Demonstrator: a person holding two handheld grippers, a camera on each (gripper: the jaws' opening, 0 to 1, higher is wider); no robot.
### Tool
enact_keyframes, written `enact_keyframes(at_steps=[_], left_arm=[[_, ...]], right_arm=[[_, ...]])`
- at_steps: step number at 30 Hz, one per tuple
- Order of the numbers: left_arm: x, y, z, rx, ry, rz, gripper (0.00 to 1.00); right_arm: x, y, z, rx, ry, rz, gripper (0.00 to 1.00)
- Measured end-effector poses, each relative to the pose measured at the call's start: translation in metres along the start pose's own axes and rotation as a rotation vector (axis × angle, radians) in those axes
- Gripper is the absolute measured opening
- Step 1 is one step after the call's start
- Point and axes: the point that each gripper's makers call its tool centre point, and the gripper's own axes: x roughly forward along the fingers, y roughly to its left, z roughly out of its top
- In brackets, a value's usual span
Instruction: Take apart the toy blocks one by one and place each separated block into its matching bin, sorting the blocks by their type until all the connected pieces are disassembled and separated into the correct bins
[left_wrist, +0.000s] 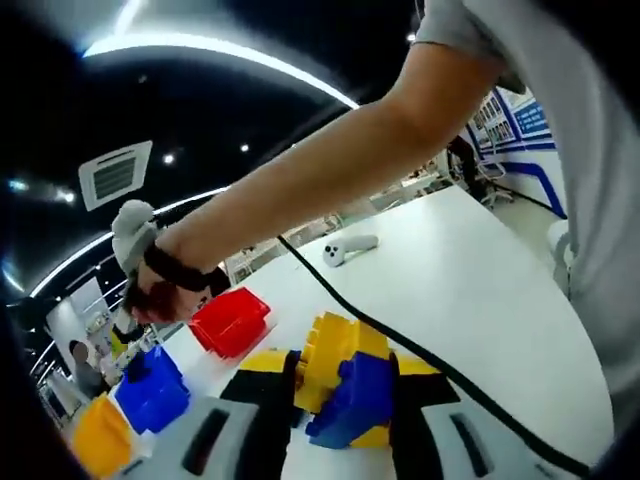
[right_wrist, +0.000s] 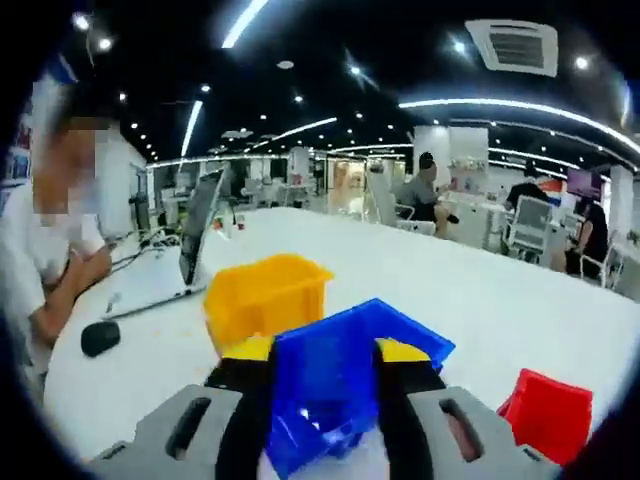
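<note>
Both grippers show in their own views: the left gripper (left_wrist: 345, 400) has its black and yellow jaws closed on a cluster of toy blocks (left_wrist: 345, 385), a yellow block (left_wrist: 335, 350) joined to a blue block (left_wrist: 355, 400), held just above the white table (left_wrist: 480, 290). Going left to right in the left gripper view, a yellow bin (left_wrist: 100, 435) sits at the lower left edge, a blue bin (left_wrist: 155, 385) just beside it, then a red bin (left_wrist: 230, 320) a little farther along, all three on the table. Above the bins the person's right hand (left_wrist: 160, 285) grips a handle, its forearm (left_wrist: 340, 160) reaching across the view, and a black cable (left_wrist: 420, 355) runs from there over the table past the blocks. A small white controller (left_wrist: 348, 248) lies well apart, farther back on the table. In the right gripper view, the right gripper (right_wrist: 322, 400) hovers with its jaws apart, one on each side of the blue bin (right_wrist: 345, 385), and I cannot tell whether they touch it; nothing is gripped between them. From left to right there, a dark mouse (right_wrist: 100, 337) lies near a seated person's arm, an open laptop (right_wrist: 195, 240) stands behind it, the yellow bin (right_wrist: 265, 295) sits just behind the blue one, and the red bin (right_wrist: 545, 410) is off at the lower right.
</note>
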Motion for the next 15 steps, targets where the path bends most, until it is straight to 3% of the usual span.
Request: enact_keyframes(at_steps=[1, 4, 8, 15], left_arm=[[0.000, 0.000, 0.000, 0.007, 0.002, 0.003, 0.38], [0.000, -0.001, 0.001, 0.036, 0.006, 0.010, 0.38], [0.003, -0.004, 0.003, 0.077, 0.022, 0.009, 0.38], [0.007, -0.006, 0.005, 0.096, 0.023, -0.005, 0.39]], right_arm=[[-0.002, -0.006, -0.008, 0.037, 0.023, -0.018, 0.90], [-0.017, -0.007, -0.004, 0.030, -0.011, -0.015, 0.83], [-0.046, 0.006, 0.003, 0.040, -0.055, 0.010, 0.83], [-0.110, 0.030, 0.008, -0.023, -0.124, 0.053, 0.79]])
